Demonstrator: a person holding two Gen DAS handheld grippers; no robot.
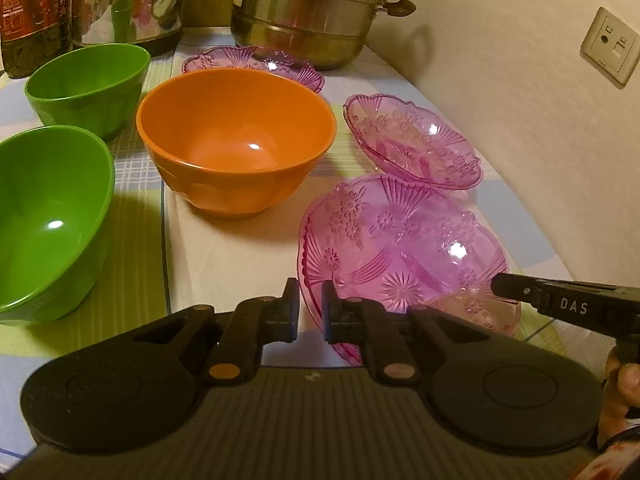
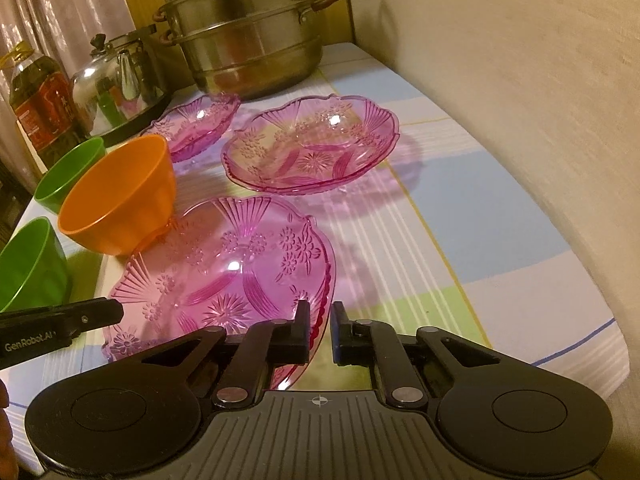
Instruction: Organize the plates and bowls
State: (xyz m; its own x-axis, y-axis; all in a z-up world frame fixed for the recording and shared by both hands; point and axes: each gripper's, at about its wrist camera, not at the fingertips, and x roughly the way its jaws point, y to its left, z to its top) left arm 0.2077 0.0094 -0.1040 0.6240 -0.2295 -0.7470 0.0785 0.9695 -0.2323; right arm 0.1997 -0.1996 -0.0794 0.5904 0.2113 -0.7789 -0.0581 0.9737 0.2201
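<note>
A see-through pink plate (image 1: 400,248) (image 2: 224,264) with a flower pattern lies nearest me. My left gripper (image 1: 313,304) is shut on its left rim, and my right gripper (image 2: 321,320) is shut on its right rim. Each gripper's fingers show in the other's view (image 1: 516,290) (image 2: 100,312). Two more pink plates stand behind it, the middle one (image 1: 412,140) (image 2: 312,148) and the far one (image 1: 252,62) (image 2: 196,124). To the left are an orange bowl (image 1: 236,140) (image 2: 120,196) and two green bowls, near (image 1: 48,216) (image 2: 28,264) and far (image 1: 88,80) (image 2: 68,176).
A steel steamer pot (image 1: 312,12) (image 2: 244,40), a kettle (image 1: 128,4) (image 2: 116,80) and an oil bottle (image 1: 32,12) (image 2: 36,100) line the back of the checked tablecloth (image 2: 460,208). A wall with sockets (image 1: 610,46) runs close along the right side.
</note>
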